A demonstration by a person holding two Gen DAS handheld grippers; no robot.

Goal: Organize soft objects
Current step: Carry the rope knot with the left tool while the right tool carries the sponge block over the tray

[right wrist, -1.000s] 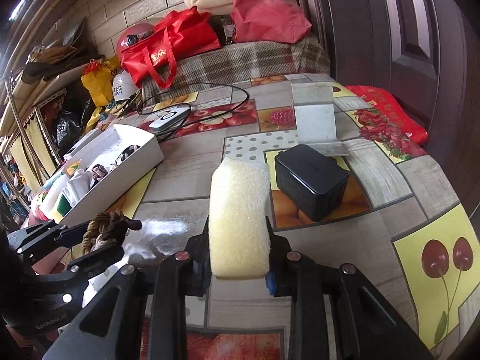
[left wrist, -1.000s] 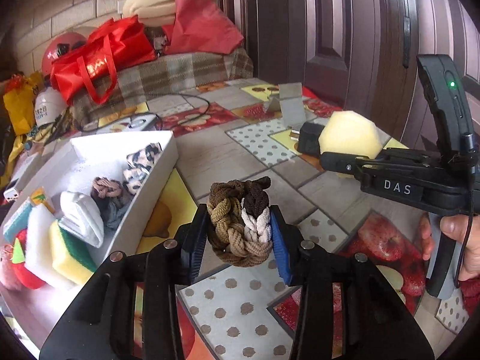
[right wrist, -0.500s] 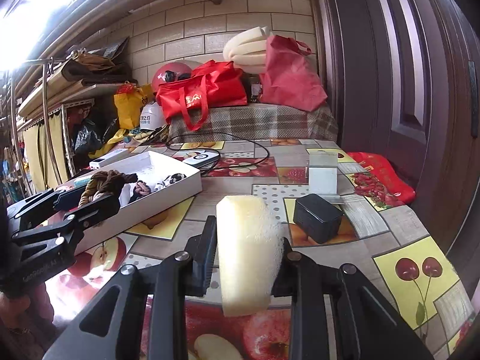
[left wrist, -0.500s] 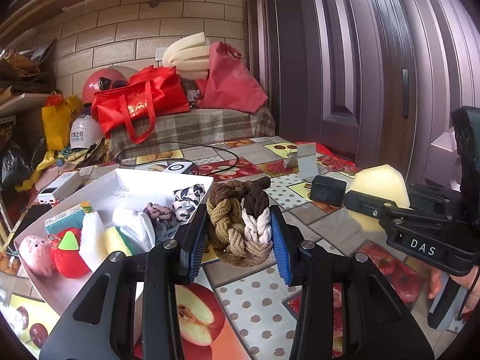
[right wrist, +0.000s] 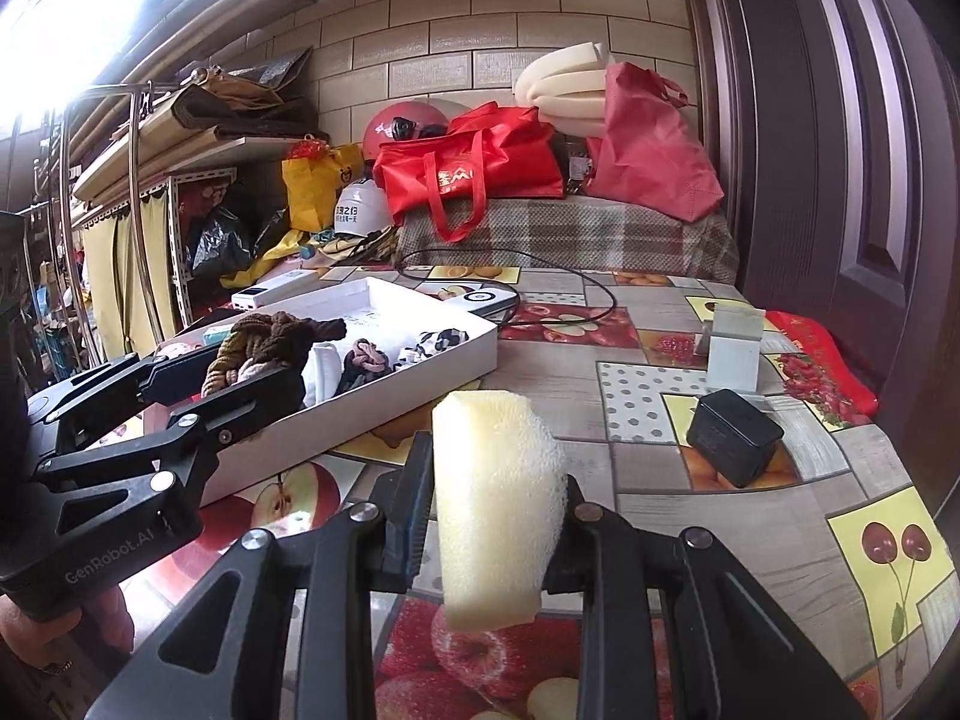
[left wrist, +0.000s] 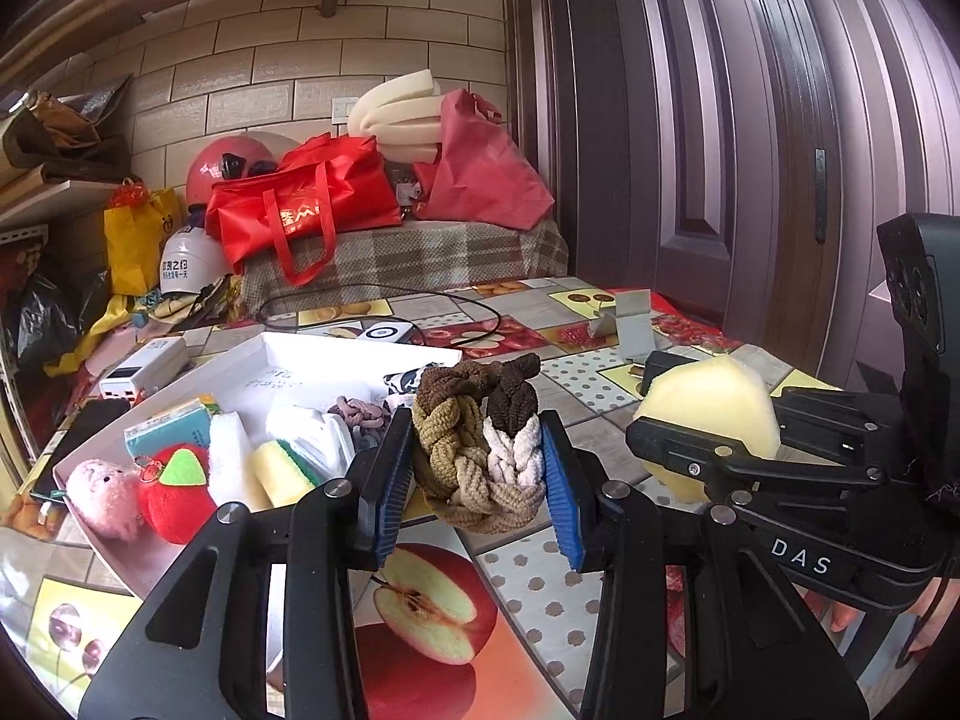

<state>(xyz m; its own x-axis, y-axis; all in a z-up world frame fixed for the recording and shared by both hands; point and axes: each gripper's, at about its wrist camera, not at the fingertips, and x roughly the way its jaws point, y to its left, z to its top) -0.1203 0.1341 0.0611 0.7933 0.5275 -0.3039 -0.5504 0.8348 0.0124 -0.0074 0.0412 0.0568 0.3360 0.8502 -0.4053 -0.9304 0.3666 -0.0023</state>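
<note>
Braided scrunchie [left wrist: 480, 450] in level left tool [left wrist: 477, 468]

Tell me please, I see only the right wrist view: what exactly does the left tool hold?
Observer: The left tool is shut on a braided hair band, brown, tan and white.
Operator: What lies in the near end of the white box? My view hides it.
Observer: A pink plush toy and a red plush fruit lie in the white box.
Operator: Any sponge there already?
Observer: Yes, a yellow sponge with a green side lies beside a white one.
</note>
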